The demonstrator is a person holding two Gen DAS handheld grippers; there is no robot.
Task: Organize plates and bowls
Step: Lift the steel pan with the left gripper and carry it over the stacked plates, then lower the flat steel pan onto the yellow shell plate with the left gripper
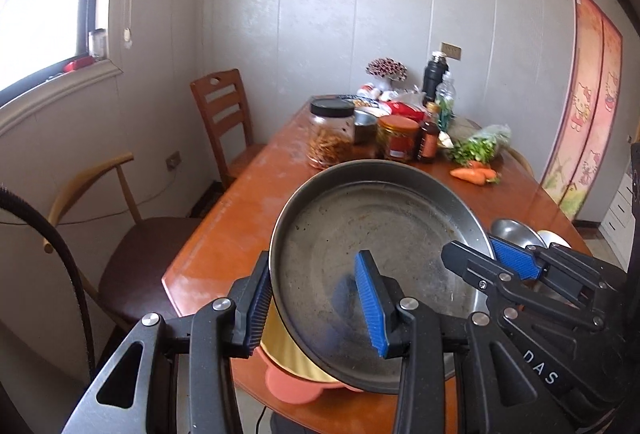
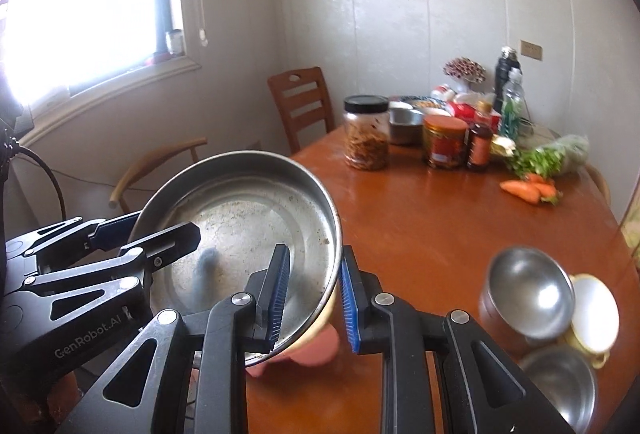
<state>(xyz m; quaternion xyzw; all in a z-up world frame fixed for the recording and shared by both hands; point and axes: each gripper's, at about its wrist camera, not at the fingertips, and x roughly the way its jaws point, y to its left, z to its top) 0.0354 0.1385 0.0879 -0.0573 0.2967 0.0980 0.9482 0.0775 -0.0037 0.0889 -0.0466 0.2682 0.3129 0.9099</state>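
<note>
We've got both tongs, left (image 1: 316,304) and right (image 2: 310,300), clamped on the steel plate's (image 1: 372,234) rim, above the surface (image 2: 420,234). Uneven lifting could tip it onto the bowls (image 2: 528,290) nearby.

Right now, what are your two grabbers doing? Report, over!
Left gripper and right gripper both clamp the metal pan's rim. Pan lifted, tilted. Pink dish beneath; steel bowls alongside.

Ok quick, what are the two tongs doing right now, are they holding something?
Left tongs: closed on the near rim of the big metal plate.
Right tongs: closed on the same plate's rim, on its other side.
</note>
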